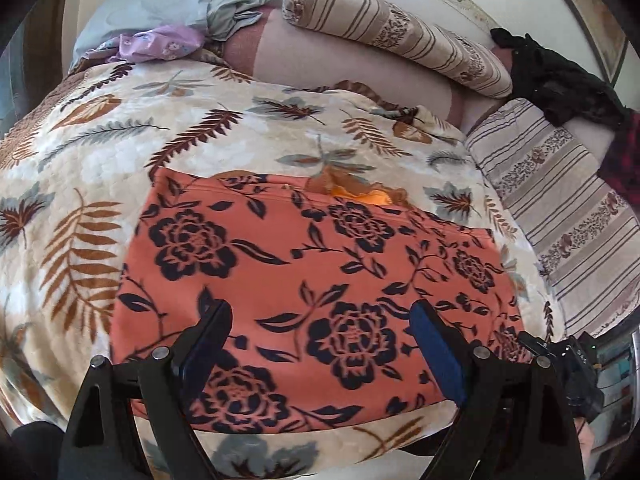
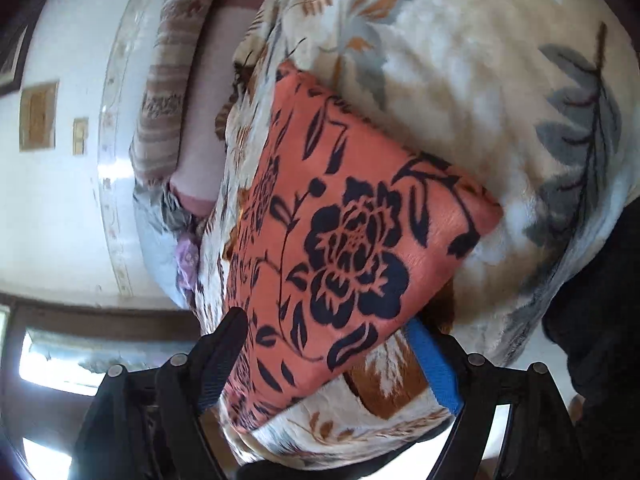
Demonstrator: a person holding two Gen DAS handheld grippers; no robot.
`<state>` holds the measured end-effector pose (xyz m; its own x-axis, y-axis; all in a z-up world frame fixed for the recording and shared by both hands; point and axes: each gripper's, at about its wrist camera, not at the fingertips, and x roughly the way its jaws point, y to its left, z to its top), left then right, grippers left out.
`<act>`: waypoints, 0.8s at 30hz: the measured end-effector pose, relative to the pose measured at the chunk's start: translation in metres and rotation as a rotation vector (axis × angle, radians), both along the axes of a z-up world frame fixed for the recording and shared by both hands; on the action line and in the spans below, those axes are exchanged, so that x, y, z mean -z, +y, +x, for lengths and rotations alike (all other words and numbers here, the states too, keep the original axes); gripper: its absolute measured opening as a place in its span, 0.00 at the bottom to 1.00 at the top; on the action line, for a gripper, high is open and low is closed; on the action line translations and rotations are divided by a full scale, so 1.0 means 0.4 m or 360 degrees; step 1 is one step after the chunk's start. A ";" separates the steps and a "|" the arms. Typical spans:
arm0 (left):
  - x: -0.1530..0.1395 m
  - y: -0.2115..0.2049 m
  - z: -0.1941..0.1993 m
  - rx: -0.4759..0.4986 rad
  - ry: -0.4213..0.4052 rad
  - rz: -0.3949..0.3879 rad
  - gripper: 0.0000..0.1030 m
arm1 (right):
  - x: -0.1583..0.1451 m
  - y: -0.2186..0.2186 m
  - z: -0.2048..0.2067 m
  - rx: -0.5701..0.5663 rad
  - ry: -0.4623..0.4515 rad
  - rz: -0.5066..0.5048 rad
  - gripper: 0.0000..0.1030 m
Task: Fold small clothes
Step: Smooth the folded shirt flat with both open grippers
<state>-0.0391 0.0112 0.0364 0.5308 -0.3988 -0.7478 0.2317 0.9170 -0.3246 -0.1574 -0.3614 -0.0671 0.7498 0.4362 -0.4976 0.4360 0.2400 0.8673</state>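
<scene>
An orange garment with a dark floral print (image 1: 304, 276) lies folded into a flat rectangle on the leaf-patterned blanket (image 1: 120, 152). My left gripper (image 1: 320, 316) is open above its near half, one finger on each side, holding nothing. In the right wrist view the same garment (image 2: 340, 232) appears rotated, with a corner pointing right. My right gripper (image 2: 324, 324) is open at the garment's near edge and holds nothing. The right gripper's body also shows in the left wrist view (image 1: 560, 364), at the garment's right corner.
Striped bolster pillows (image 1: 400, 28) lie at the head of the bed. A black cloth (image 1: 560, 80) and a red plaid cloth (image 1: 624, 156) sit at the right. A grey pillow (image 1: 168, 4) and purple cloth (image 1: 160, 42) lie at the back left. A white headboard (image 2: 60, 200) shows.
</scene>
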 end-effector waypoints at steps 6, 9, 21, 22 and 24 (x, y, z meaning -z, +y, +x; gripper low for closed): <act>0.063 -0.117 0.011 0.0105 0.0010 0.0057 0.88 | 0.007 -0.039 0.005 0.0033 0.0011 -0.0023 0.22; 0.170 -0.203 0.032 0.0213 0.0088 0.0535 0.89 | -0.025 -0.040 0.002 0.0002 0.0021 -0.0172 0.18; 0.090 -0.316 0.020 0.0313 -0.0038 0.0522 0.89 | -0.049 -0.080 0.012 -0.0030 -0.0019 -0.0233 0.29; 0.106 -0.319 0.025 0.0298 0.0002 0.0534 0.89 | -0.047 -0.087 0.010 -0.0022 -0.0015 -0.0232 0.12; 0.125 -0.315 0.035 0.0273 0.0051 0.0504 0.89 | -0.045 -0.090 0.006 -0.0016 -0.0002 -0.0233 0.12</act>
<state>-0.0250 -0.1147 -0.0136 0.4505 -0.2259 -0.8637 0.3852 0.9219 -0.0403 -0.1551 -0.3973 -0.0490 0.7462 0.3668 -0.5555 0.4319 0.3684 0.8233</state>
